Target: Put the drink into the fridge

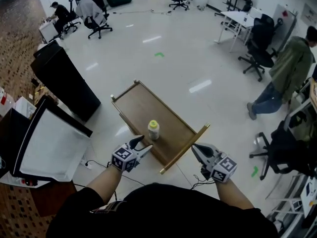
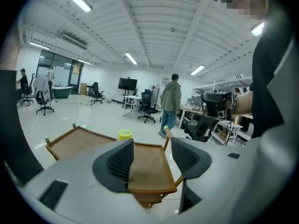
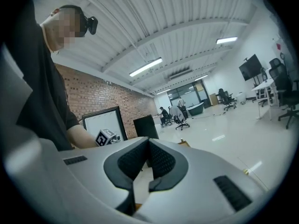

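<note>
Yellow-capped drink (image 1: 153, 130) | just beyond left hand-held gripper (image 1: 145, 143) | jaws apart, empty

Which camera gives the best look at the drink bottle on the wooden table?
The head view: the whole drink bottle stands upright on the wooden table. The left gripper view shows only its yellow cap, the rest behind a jaw. The right gripper view does not show it.

A low wooden table (image 1: 141, 105) with a raised rim stands on the glossy white floor (image 1: 173, 43); one small yellow-capped bottle (image 1: 153, 130) stands upright toward its near end
</note>
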### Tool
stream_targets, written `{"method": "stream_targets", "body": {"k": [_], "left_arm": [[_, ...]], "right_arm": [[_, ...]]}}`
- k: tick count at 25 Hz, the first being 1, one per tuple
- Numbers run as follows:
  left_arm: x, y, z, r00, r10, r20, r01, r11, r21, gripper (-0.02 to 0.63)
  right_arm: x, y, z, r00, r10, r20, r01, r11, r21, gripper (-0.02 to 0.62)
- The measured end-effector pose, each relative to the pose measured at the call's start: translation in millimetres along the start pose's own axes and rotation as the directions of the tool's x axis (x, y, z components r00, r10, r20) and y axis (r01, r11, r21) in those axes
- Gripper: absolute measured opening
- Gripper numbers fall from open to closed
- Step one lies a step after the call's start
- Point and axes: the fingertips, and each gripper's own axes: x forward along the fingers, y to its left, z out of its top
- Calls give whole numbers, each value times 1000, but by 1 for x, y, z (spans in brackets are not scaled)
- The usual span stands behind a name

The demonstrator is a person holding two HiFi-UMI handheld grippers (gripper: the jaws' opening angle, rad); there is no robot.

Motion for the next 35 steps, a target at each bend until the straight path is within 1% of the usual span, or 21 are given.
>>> {"method": "stream_targets", "body": {"k": [2,4,8,10,13,16,19,22,23,24,25,27,31,33,35], "left_arm": [[24,9,-10,999,29,-39,-29,999,20,296],[44,22,-21,995,75,-73,-72,996,46,326],[76,52,-44,979,162,-124,-156,986,59,406],[91,64,-55,969,187,-160,-181,982,51,424],[113,79,-58,962,210,-172,-204,977,55,448],[133,87,-62,962,205,-178,-197,978,64,448],[148,85,-68,964,196,-180,-184,980,81,445],[158,88,-68,963,211,-165,-196,976,98,423],[160,91,-67,962,217,-164,-203,974,98,404],[162,93,-68,962,219,-165,-205,974,100,357],[163,95,-68,962,214,-170,-198,975,102,333],[164,99,-68,964,191,-185,-175,979,103,330],[153,100,-66,966,175,-191,-165,984,65,328],[144,95,-62,970,167,-176,-160,986,52,328],[136,87,-52,977,151,-149,-144,988,56,328]], "right_arm": [[-13,-10,-2,1000,-27,-4,27,1000,12,-11],[-26,-19,-6,998,-56,-6,57,998,21,-11],[-48,-32,-15,994,-103,-17,104,994,41,-11],[-59,-40,-20,991,-127,-28,129,990,58,-11],[-73,-48,-27,986,-161,-37,163,983,79,-11],[-83,-53,-33,982,-184,-45,188,978,87,-11],[-91,-56,-38,977,-204,-55,209,974,92,-11],[-96,-59,-41,974,-215,-68,221,971,93,-11],[-98,-60,-42,973,-219,-74,225,970,91,-11],[-99,-60,-43,972,-223,-79,230,969,91,-11],[-100,-60,-45,970,-227,-82,234,968,92,-11],[-98,-59,-48,969,-231,-88,239,966,94,-11],[-82,-54,-44,976,-200,-92,208,974,88,-11],[-72,-52,-41,980,-177,-91,185,979,82,-11],[-60,-51,-36,983,-159,-87,166,983,74,-11]]}}
